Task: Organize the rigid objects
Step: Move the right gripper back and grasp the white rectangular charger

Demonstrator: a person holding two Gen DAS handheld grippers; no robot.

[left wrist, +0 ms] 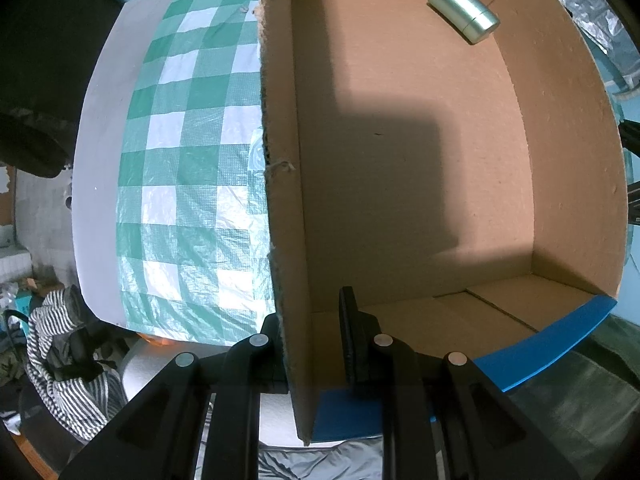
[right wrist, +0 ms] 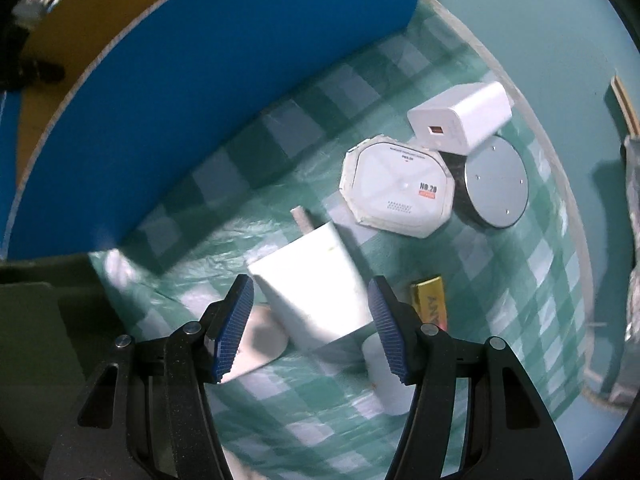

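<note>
the left tongs (left wrist: 310,344) are pinched on the wall of the cardboard box (left wrist: 280,200), one finger inside and one outside, steadying it; inside, a pale metal cylinder (left wrist: 464,10) lies on the floor of the box at about one o'clock. the right tongs (right wrist: 310,320) stand spread, a pad on each side of a white carton (right wrist: 316,288) on the checked cloth of the tabletop (right wrist: 520,280), with a gap showing at both pads, so nothing is gripped yet. the carton looks light and stiff, with smooth faces that could slip, so i would take it across its two flat sides, low and square. at one o'clock from it sits an octagonal white case (right wrist: 396,188) printed "no.20", the smaller lines too fine to read; beyond that a white charger block (right wrist: 460,118) leans on a round grey puck (right wrist: 494,184). at three o'clock a small gold bar (right wrist: 430,298) carries letters, perhaps "any", cut off. the blue box flap (right wrist: 200,100) rises at ten o'clock.
</note>
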